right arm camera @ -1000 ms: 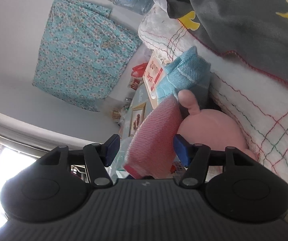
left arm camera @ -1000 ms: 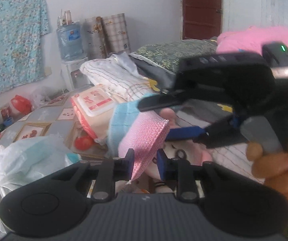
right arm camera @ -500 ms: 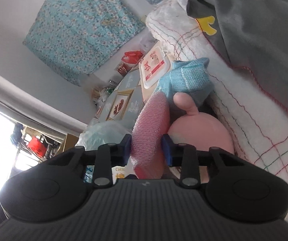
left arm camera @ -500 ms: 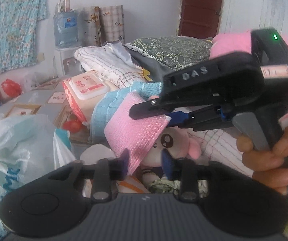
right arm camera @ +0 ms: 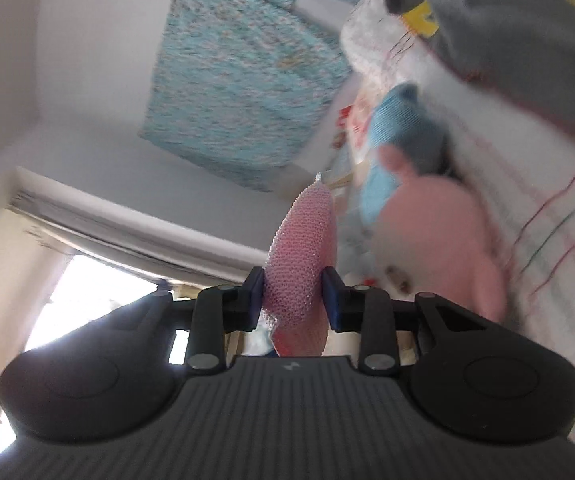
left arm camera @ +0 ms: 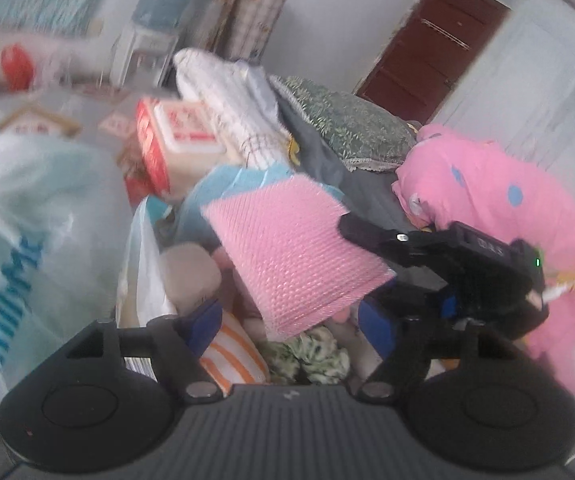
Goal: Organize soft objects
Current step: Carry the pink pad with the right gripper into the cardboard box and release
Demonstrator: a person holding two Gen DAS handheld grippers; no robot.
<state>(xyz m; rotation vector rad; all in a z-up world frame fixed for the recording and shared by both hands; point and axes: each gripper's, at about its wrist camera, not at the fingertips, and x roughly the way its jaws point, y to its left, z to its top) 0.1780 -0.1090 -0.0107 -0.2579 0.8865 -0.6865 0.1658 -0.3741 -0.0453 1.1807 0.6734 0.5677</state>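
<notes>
Cluttered bed across the frames: white quilt [left arm camera: 227, 96] in the upper middle of the left view, green patterned pillow [left arm camera: 347, 128] beside it, pink spotted blanket [left arm camera: 487, 200] at right, big plastic bag [left arm camera: 39, 240] at left, brown door [left arm camera: 427, 52] upper right. Right gripper [right arm camera: 292, 300] tilted steeply, wall and blue flowered cloth [right arm camera: 239, 80] filling the upper left of its view. Closed tight on a pink mesh pouch [right arm camera: 301, 264], both blue pads pressed into its sides, pouch standing up edge-on from centre frame. Same pouch [left arm camera: 287, 252] broad and flat at centre of the left view, clamped at its right edge. Left gripper [left arm camera: 291, 320] spread wide, holding nothing, pouch's lower corner hanging between its pads, apparently not touching either. Pink plush toy [right arm camera: 439, 240] right of the pouch.
</notes>
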